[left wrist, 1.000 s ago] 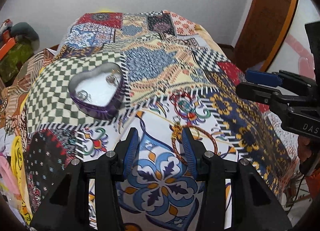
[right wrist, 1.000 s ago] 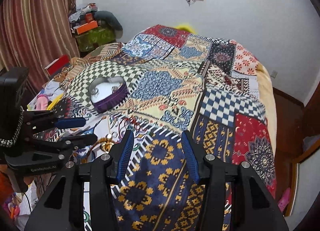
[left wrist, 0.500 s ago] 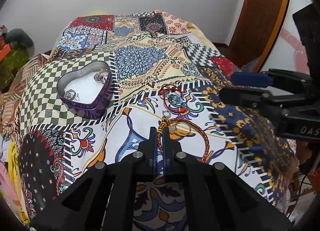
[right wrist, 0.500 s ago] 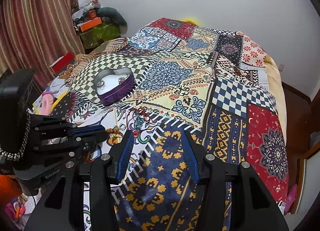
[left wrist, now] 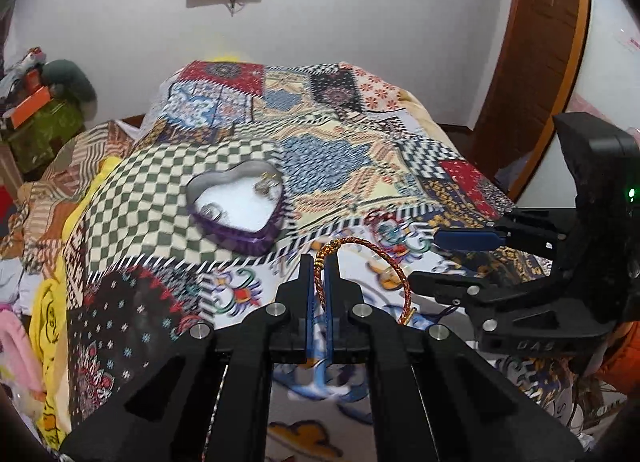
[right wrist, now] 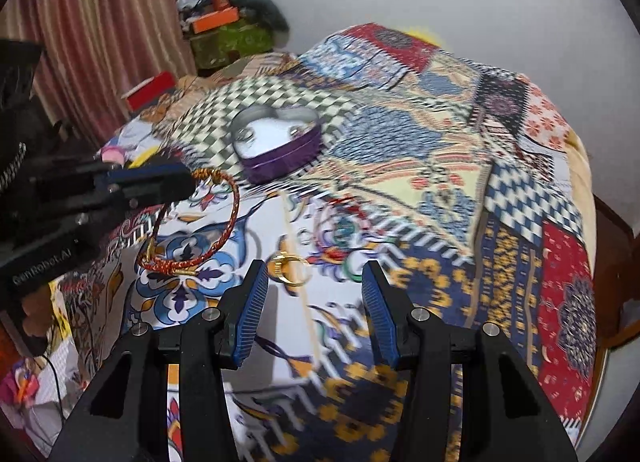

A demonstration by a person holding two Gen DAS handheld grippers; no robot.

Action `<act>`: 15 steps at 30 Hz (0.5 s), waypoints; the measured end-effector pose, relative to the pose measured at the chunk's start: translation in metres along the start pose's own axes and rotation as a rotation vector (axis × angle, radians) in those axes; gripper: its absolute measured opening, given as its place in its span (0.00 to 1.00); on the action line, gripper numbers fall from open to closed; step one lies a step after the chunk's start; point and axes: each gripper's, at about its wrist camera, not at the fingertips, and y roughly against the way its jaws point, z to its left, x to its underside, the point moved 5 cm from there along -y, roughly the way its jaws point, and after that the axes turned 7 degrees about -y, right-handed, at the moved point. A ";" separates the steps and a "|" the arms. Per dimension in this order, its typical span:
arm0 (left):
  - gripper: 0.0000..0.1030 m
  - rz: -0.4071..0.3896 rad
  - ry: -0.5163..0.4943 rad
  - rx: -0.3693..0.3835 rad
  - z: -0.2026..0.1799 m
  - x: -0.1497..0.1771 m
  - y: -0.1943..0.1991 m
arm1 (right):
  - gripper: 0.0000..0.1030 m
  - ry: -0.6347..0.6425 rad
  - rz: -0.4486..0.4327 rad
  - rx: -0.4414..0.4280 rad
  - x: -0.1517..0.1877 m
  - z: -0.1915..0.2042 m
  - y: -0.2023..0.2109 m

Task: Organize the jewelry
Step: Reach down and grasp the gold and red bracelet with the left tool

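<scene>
My left gripper [left wrist: 319, 262] is shut on a red-and-gold braided bracelet [left wrist: 394, 268] and holds it lifted above the patterned bedspread [left wrist: 224, 166]; the bracelet also shows in the right wrist view [right wrist: 228, 218], hanging from the left gripper [right wrist: 188, 180]. A purple heart-shaped tin [left wrist: 238, 204] lies open ahead and to the left with small silver pieces inside; it also shows in the right wrist view [right wrist: 280, 146]. My right gripper [right wrist: 314, 274] is open and empty above the bedspread. A gold ring [right wrist: 290, 268] lies on the cloth between its fingers.
More small jewelry [right wrist: 340, 230] lies on the cloth ahead of the right gripper. My right gripper [left wrist: 464, 240] stands close on the right in the left wrist view. Clutter and boxes [right wrist: 228, 30] are stacked by the curtain. A wooden door [left wrist: 532, 54] is at right.
My left gripper closed on the bracelet and lifted it off the bedspread. My right gripper stayed open and moved nearer the jewelry.
</scene>
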 end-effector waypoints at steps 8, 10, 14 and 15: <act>0.03 0.005 0.042 -0.009 0.016 0.011 0.002 | 0.19 0.008 0.038 -0.021 -0.003 0.007 -0.020; 0.03 0.002 0.047 -0.009 0.017 0.011 0.003 | 0.18 0.002 0.040 -0.027 -0.003 0.007 -0.020; 0.03 -0.007 0.053 -0.012 0.018 0.010 0.005 | 0.15 -0.004 0.033 -0.026 -0.003 0.007 -0.018; 0.03 -0.009 0.053 -0.013 0.017 0.009 0.005 | 0.14 -0.006 0.029 -0.025 -0.004 0.008 -0.017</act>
